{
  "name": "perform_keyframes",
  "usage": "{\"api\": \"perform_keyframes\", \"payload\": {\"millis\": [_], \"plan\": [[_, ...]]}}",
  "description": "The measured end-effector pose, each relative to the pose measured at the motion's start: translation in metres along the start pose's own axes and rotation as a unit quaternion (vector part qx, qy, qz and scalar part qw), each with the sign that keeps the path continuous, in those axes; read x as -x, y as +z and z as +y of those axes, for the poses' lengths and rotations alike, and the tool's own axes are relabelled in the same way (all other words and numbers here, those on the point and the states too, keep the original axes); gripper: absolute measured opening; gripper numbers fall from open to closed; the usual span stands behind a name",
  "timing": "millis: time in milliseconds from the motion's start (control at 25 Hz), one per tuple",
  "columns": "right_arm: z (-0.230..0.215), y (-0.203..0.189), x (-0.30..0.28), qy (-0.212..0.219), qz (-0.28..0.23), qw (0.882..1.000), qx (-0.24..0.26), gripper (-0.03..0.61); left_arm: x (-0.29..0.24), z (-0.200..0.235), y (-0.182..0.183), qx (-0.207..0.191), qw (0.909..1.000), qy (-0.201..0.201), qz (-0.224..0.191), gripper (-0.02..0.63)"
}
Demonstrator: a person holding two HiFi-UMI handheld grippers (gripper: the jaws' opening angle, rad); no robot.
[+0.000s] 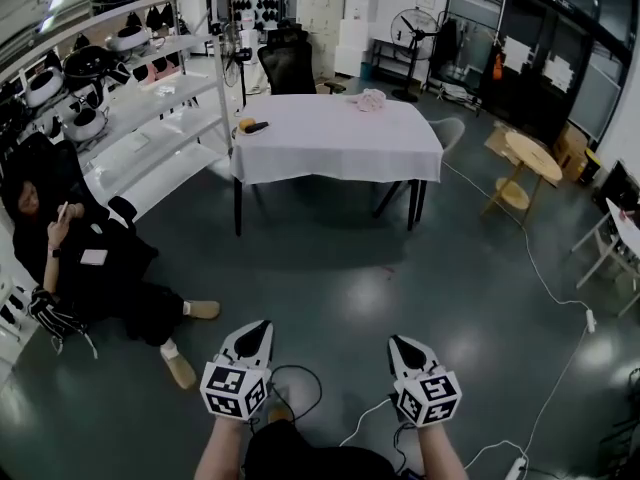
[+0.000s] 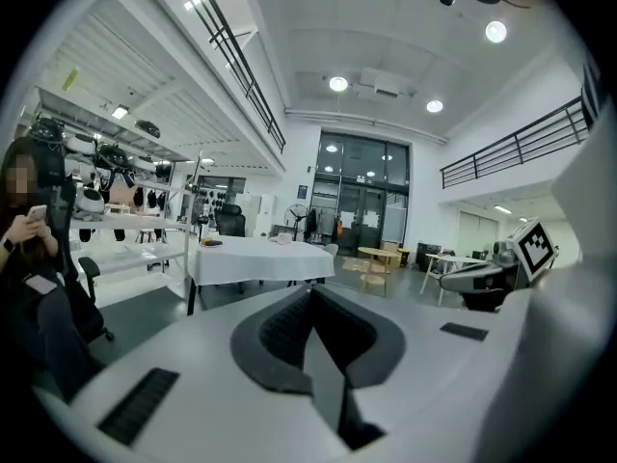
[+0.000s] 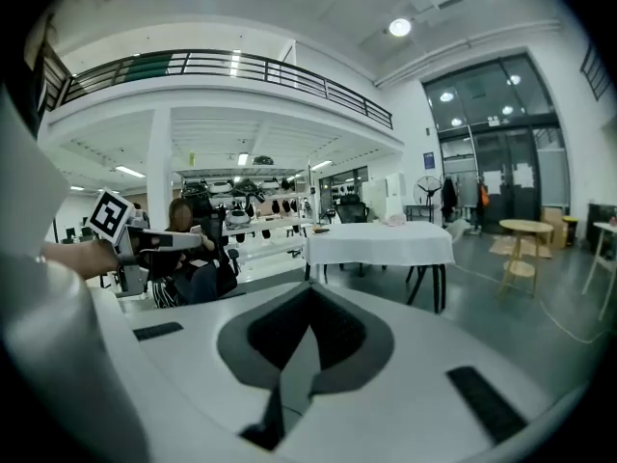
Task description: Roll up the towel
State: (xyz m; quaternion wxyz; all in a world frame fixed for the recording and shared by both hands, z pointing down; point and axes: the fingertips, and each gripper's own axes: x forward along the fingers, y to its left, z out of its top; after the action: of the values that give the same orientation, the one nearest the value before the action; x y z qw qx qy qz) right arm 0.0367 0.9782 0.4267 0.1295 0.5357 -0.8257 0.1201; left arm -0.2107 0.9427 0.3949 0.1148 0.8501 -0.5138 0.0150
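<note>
Left gripper [image 1: 262, 326] and right gripper [image 1: 396, 342] are held with jaws closed and empty, well apart from the white-clothed table [image 1: 340, 153], at whose far edge the crumpled pink towel [image 1: 370, 99] is laid.

The right gripper [image 3: 310, 292] has its jaws closed together with nothing between them. It points across an open floor toward a table [image 3: 381, 247] draped in white cloth, where the towel [image 3: 393, 220] lies crumpled on top. At far left the left gripper [image 3: 193, 240] juts in before a seated person [image 3: 198, 276]. A round table [image 3: 525, 226] stands at right
</note>
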Motion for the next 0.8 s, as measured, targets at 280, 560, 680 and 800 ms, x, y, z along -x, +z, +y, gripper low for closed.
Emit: {"api": "perform_keyframes", "payload": {"millis": [280,560,680,800], "plan": [[-0.007,-0.008,0.009,-0.003,0.0,1.0,-0.029,0.074,0.005,-0.026,-0.014,0.032,0.9995,-0.008,-0.002,0.189],[-0.024,-0.002,-0.014,-0.022,-0.001,0.999,-0.042,0.361,-0.023,0.002,-0.004,0.052,0.9985,-0.012,-0.01,0.364],[-0.026,0.007,-0.041,-0.032,-0.001,0.998,-0.055,0.394,-0.044,0.033,0.008,0.055,0.9983,-0.017,-0.011,0.365],[-0.029,0.018,-0.071,-0.039,-0.003,0.997,-0.059,0.411,-0.069,0.059,0.019,0.049,0.9984,-0.025,-0.01,0.367]]}}
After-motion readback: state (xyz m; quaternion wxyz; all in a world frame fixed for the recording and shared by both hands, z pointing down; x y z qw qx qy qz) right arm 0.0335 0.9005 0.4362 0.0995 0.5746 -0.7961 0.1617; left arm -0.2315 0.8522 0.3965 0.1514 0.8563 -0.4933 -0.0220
